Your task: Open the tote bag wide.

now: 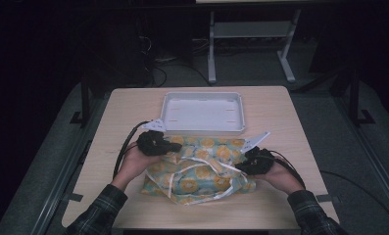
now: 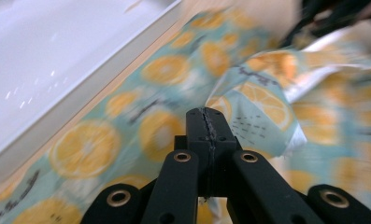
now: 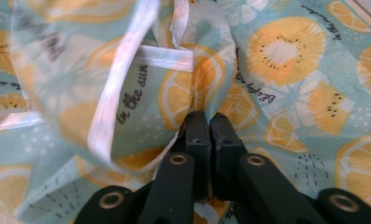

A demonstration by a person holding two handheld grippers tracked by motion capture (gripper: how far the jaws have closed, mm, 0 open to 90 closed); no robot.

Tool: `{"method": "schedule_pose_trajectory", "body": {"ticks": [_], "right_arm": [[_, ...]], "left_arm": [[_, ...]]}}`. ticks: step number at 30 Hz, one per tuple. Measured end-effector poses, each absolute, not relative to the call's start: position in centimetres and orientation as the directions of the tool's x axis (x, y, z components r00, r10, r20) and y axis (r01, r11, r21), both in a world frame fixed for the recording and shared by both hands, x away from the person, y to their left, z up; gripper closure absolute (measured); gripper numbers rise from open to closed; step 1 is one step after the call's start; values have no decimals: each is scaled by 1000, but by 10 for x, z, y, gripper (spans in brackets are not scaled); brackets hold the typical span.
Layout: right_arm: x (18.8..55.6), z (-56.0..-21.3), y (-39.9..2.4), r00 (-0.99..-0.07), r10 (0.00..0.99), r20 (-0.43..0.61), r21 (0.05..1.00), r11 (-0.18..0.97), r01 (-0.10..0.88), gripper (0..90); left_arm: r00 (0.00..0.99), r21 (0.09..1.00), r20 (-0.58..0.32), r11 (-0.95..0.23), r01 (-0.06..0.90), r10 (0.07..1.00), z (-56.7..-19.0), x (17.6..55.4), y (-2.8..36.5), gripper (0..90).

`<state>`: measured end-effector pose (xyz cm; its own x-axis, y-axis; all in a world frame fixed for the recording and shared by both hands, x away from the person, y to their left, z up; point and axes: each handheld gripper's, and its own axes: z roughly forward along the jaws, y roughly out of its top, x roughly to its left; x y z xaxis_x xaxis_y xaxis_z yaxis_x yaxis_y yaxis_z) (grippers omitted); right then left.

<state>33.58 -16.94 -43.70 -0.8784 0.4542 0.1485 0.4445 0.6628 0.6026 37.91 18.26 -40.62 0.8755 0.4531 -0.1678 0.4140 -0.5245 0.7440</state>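
A crumpled teal cloth (image 1: pixel 202 171) printed with orange slices and trimmed with white straps (image 1: pixel 182 172) lies on the near half of the wooden table (image 1: pixel 133 105). My left gripper (image 1: pixel 175 147) is at the cloth's far left edge. In the left gripper view its jaws (image 2: pixel 206 113) are pressed together, with a raised fold of the cloth (image 2: pixel 258 107) at their tip. My right gripper (image 1: pixel 238 169) is at the cloth's right side. Its jaws (image 3: pixel 209 116) are nearly together on a bunched fold of the cloth (image 3: pixel 286 56), beside a white strap (image 3: pixel 127 60).
A shallow white tray (image 1: pixel 202 129) stands just beyond the cloth at the table's far middle, and its rim (image 2: pixel 94 79) runs close by my left gripper. Bare wood lies to either side of the cloth. A metal frame leg (image 1: pixel 211 49) stands on the floor behind the table.
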Motion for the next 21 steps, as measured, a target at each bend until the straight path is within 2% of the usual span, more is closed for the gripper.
{"method": "schedule_pose_trajectory", "body": {"ticks": [4, 7, 11, 15, 21], "right_arm": [[337, -435, -172, -867, 472, 159, 607, 646, 463, 774], [337, -428, -177, -853, 494, 167, 623, 618, 480, 676], [338, -409, -189, -845, 509, 163, 669, 573, 474, 590], [332, -392, -193, -855, 496, 152, 705, 552, 445, 558], [321, -382, -177, -898, 410, 161, 732, 561, 387, 535]], "left_arm": [[849, 705, -177, -538, 463, 498, -429, 392, 180, 900], [851, 698, -172, -548, 461, 497, -433, 396, 179, 900], [843, 702, -173, -536, 468, 509, -433, 395, 180, 900], [838, 699, -176, -534, 476, 517, -435, 397, 180, 900], [844, 695, -168, -546, 468, 510, -435, 397, 179, 900]]}}
